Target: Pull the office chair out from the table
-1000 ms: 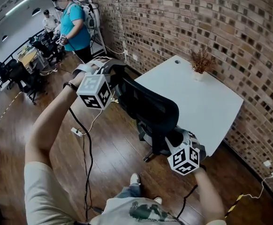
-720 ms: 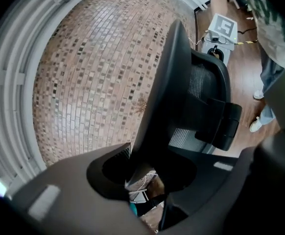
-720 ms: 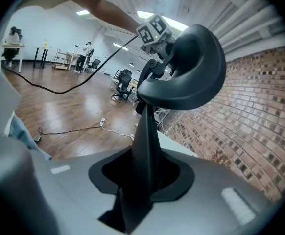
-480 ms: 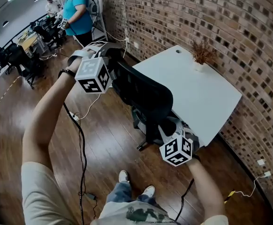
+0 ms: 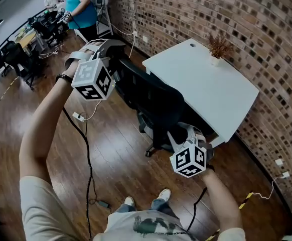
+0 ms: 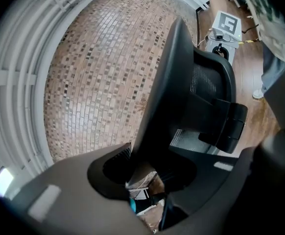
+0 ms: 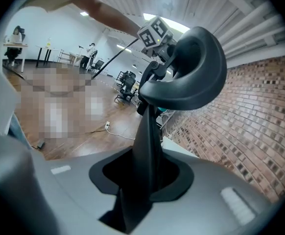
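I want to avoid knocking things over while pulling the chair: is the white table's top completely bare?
No, a small white pot holding a dried plant stands on the white table near the brick wall.

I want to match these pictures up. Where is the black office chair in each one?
Head view: office chair in the middle, beside the white table.
Left gripper view: chair fills the middle and right.
Right gripper view: its curved edge rises up the middle.
Shared landmark: brick wall, in all three.
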Demonstrator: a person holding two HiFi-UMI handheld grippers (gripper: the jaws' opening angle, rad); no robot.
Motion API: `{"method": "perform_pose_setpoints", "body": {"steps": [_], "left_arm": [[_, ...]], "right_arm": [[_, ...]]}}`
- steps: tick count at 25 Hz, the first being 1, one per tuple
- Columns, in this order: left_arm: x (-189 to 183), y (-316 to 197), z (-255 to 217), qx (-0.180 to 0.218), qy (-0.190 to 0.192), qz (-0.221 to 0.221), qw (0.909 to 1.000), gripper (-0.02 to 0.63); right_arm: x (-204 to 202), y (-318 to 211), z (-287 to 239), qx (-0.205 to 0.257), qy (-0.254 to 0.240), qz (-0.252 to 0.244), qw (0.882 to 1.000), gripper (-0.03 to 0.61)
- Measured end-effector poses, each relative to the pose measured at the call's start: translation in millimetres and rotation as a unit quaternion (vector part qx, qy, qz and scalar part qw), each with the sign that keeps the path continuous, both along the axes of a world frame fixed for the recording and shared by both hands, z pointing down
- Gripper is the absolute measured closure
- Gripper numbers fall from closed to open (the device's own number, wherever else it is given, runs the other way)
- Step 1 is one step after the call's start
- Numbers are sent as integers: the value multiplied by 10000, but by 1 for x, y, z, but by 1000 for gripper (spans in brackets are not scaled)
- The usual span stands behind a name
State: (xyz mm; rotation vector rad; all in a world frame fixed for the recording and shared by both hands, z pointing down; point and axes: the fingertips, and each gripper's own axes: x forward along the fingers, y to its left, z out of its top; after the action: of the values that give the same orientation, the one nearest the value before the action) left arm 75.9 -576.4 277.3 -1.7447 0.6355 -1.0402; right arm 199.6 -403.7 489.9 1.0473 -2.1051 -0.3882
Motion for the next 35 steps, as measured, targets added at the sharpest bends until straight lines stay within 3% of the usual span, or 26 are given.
{"method": "perform_pose_setpoints", "body": {"steps": [22, 35], "left_arm": [[-131, 63, 6, 42, 129, 106, 9999, 474], [-211, 138, 5, -32, 210, -555, 9982, 465]], "right_arm": [[-140, 69, 7, -50, -111, 309, 9994, 471], [-218, 148, 5, -36, -177, 51, 9998, 472]]}}
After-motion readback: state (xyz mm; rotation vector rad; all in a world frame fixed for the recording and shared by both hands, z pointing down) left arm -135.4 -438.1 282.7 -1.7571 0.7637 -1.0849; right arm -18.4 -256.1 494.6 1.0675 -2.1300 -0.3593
